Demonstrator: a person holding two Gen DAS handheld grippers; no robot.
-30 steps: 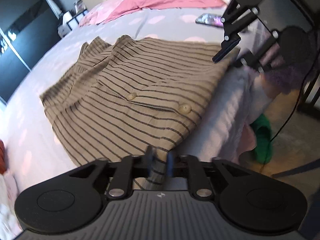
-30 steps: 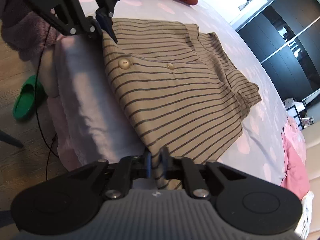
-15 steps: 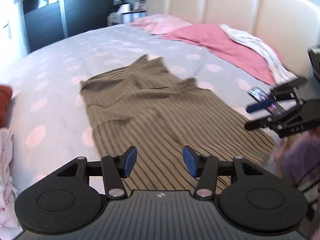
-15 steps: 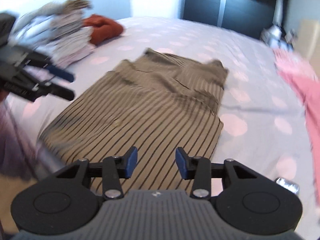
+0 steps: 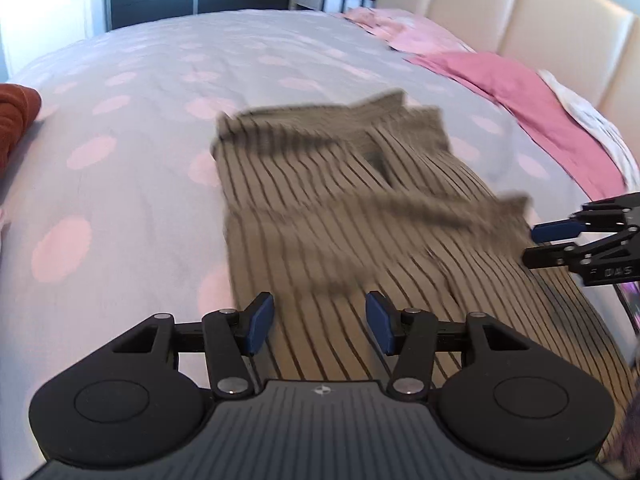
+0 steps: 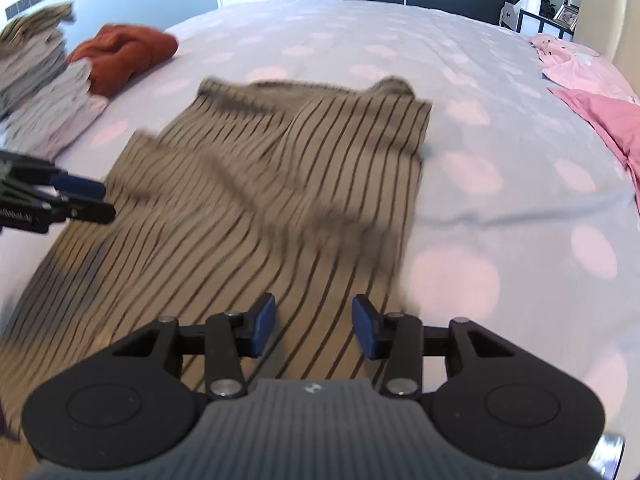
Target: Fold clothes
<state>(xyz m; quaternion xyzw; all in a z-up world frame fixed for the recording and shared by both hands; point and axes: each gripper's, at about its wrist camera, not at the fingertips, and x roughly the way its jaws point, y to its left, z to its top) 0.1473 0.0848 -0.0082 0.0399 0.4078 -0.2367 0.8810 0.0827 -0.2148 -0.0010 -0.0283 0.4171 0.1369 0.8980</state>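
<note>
While my left gripper (image 5: 320,322) hovers wide open and empty over the shirt (image 5: 340,216) lying lengthwise on the bed (image 5: 120,120), a careless pinch could catch the sheet too. Across it, my right gripper (image 6: 314,326) gapes just as wide (shirt blurred here); uneven grabs would skew the fold.
</note>
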